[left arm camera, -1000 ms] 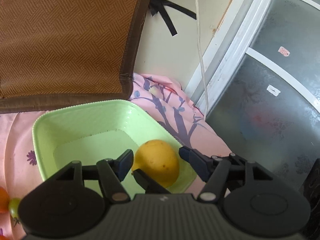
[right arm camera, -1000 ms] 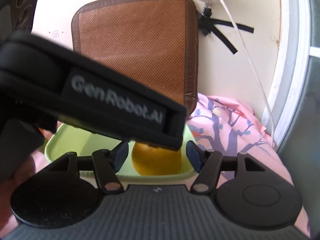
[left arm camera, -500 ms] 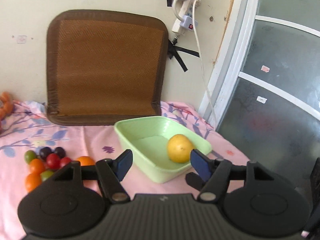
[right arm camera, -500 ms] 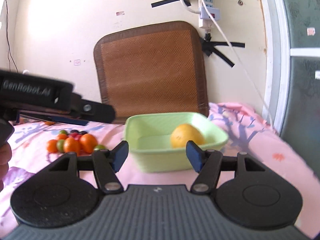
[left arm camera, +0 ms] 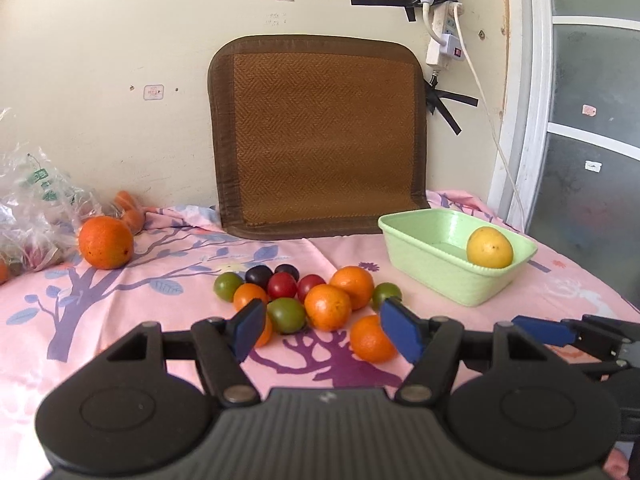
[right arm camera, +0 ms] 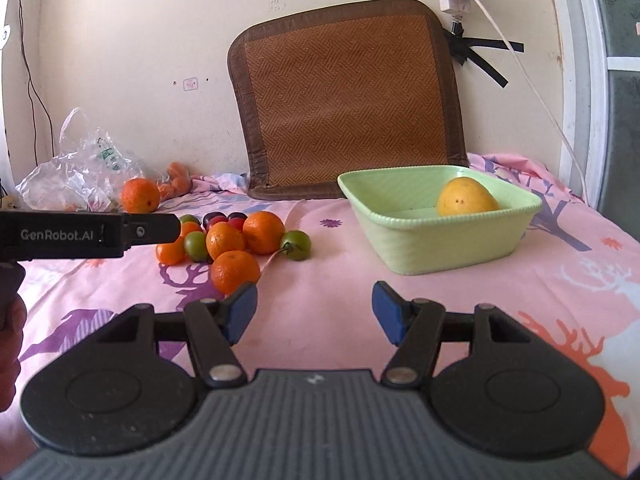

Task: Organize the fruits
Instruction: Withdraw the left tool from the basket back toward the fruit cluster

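— Fruits, loose lot: where?
— Cluster of oranges (left arm camera: 328,306), green tomatoes (left arm camera: 286,314), red ones (left arm camera: 281,285) and dark plums (left arm camera: 258,275) on the pink tree-print cloth (left arm camera: 160,280), touching one another, left of the green bowl (right arm camera: 432,240). One orange (left arm camera: 371,339) sits just in front of the cluster.
— Bowl contents?
— One yellow fruit (right arm camera: 466,197), against the right wall. Bowl stands apart from the cluster.
— Strays?
— Large orange (left arm camera: 105,242) far left, beside a clear plastic bag (right arm camera: 76,176).
— Left gripper (left arm camera: 324,330)?
— Jaws apart, empty, held above the cloth facing the cluster.
— Right gripper (right arm camera: 314,312)?
— Jaws apart, empty, facing bare cloth between cluster and bowl.
— Backdrop?
— Brown woven mat (left arm camera: 320,136) leaning on the wall; power strip (left arm camera: 444,38) taped above.
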The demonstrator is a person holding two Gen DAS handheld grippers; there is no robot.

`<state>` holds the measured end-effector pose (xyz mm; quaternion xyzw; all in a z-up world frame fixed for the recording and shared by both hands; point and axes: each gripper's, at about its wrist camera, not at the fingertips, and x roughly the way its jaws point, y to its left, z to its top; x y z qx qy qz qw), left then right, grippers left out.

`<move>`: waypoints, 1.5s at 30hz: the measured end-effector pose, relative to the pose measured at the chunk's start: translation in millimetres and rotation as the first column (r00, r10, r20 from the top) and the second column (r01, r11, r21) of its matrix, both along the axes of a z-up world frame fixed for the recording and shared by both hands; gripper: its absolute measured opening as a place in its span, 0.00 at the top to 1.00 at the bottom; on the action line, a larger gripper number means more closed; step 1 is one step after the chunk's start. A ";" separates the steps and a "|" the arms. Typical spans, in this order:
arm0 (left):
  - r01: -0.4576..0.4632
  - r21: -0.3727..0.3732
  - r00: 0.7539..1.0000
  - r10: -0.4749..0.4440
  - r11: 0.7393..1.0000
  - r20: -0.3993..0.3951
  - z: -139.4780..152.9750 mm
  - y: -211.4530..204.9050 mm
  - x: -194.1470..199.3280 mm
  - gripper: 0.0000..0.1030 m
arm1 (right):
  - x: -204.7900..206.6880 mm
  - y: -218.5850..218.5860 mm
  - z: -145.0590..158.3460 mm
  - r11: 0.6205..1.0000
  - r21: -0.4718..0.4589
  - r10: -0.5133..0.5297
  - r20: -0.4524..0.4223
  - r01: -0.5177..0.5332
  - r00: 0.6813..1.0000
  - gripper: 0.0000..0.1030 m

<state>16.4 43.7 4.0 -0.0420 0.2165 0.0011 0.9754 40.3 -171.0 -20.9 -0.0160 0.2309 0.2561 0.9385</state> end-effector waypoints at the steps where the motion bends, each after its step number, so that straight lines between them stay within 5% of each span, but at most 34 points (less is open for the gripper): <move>1: 0.002 -0.003 1.000 -0.002 1.000 -0.002 -3.0 2.8 -0.8 0.37 | 0.7 2.5 -0.4 1.000 -0.004 -0.006 -0.002 0.006 1.000 0.36; 15: 0.014 -0.130 1.000 -0.015 0.991 -0.008 -16.3 34.9 -2.8 0.37 | 4.6 33.2 -3.4 0.997 -0.061 -0.044 -0.023 0.042 0.999 0.37; 45: -0.002 -0.121 1.000 -0.001 0.993 -0.030 -19.6 33.0 -0.7 0.37 | 6.5 32.8 -3.0 0.997 -0.038 -0.068 -0.038 0.067 0.997 0.37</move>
